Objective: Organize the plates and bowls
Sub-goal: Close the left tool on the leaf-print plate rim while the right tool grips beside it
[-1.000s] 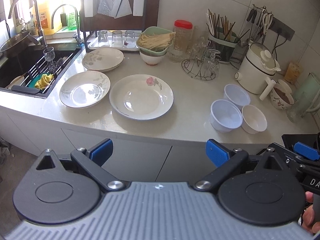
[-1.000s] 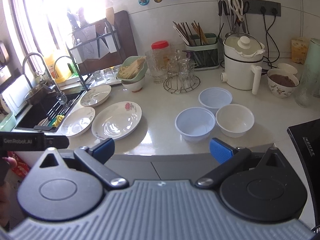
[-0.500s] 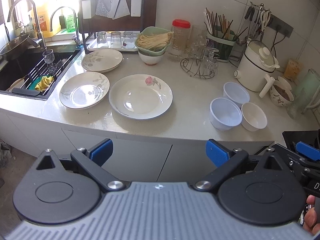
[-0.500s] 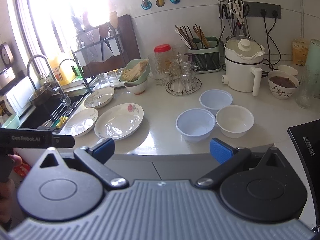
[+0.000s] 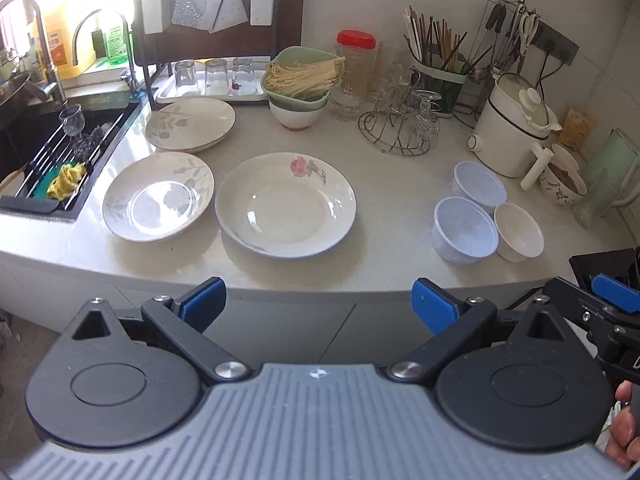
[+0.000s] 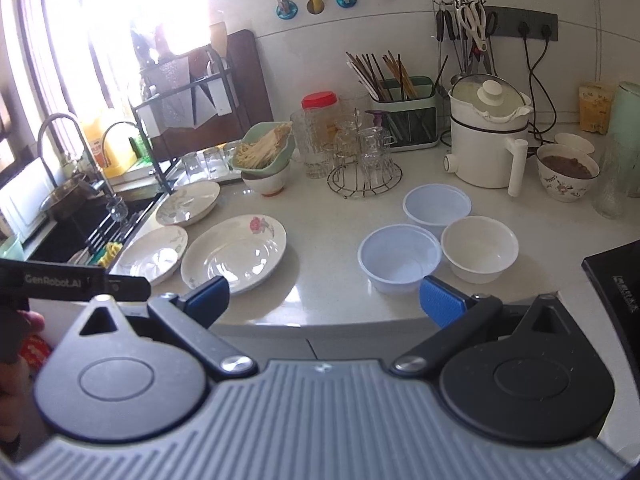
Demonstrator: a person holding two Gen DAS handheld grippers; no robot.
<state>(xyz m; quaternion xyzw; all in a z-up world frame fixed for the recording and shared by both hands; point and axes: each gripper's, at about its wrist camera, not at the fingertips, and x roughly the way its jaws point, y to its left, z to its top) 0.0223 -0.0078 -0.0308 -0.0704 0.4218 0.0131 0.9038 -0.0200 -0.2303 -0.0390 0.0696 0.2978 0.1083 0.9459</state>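
Three plates (image 5: 285, 203) and three bowls (image 5: 466, 229) are spread on the desk (image 5: 396, 184); both claws (image 5: 318, 306) (image 6: 324, 298) are held released, empty.

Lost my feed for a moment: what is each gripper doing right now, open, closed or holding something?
Left gripper: open, holding nothing, short of the counter edge.
Right gripper: open, holding nothing, short of the counter edge.

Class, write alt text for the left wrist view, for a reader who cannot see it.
The open left gripper hangs before a kitchen counter, holding nothing. Three plates lie left, the rose-patterned plate nearest; three small empty bowls cluster right. A sink sits far left.
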